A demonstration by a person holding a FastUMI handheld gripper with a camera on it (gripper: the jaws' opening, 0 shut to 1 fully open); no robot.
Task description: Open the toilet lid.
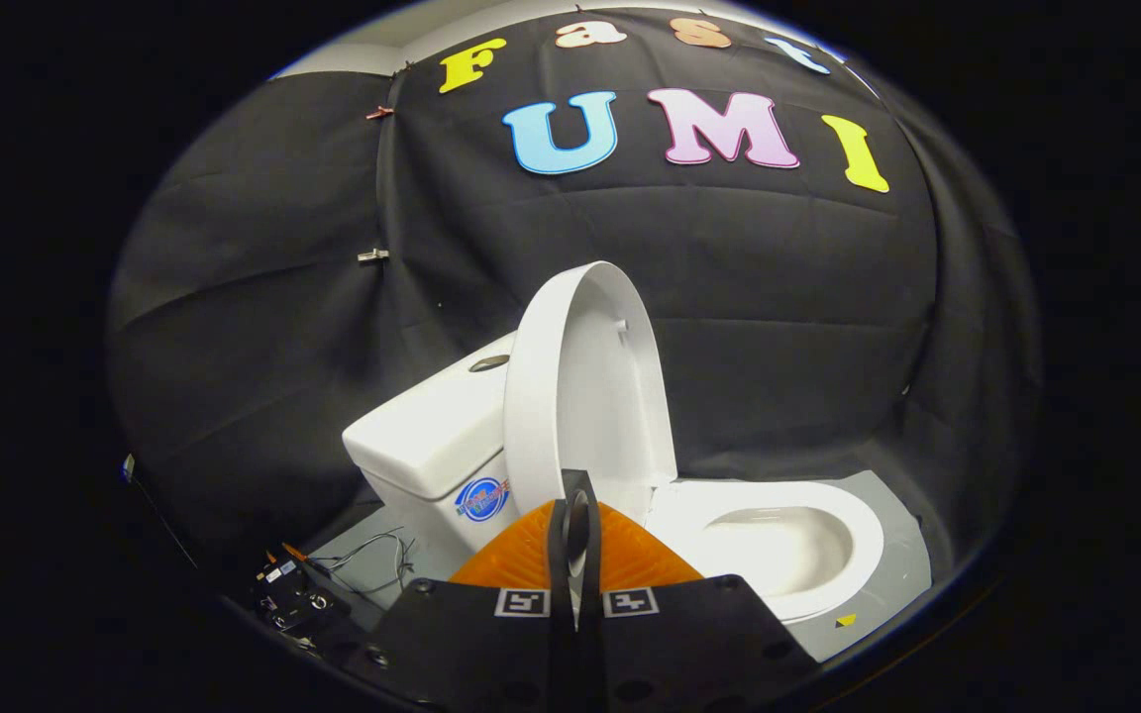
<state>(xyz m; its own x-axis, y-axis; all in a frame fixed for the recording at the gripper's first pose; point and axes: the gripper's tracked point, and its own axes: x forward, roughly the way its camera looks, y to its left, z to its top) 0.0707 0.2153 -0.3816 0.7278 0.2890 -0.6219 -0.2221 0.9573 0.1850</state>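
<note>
Toilet lid: raised, standing near upright beside the tank, just beyond my fingers.
Task progress: I judge the opening done or very nearly done; the bowl lies uncovered to the right of the lid.
Remaining work: at most, I confirm the lid rests back against the tank and will not fall forward. Whether it touches the tank I cannot tell.
Claw state: my claw is narrow, fingers pressed close together with only a slit between them. I hold nothing; the lid is apart from my fingertips.
Seat: I cannot tell whether the seat ring is up with the lid or down on the bowl.
Hidden parts: my fingers cover the hinge and the lid's lower edge.
Floor items: loose wires and a small device lie near left of the tank, too small to identify.
</note>
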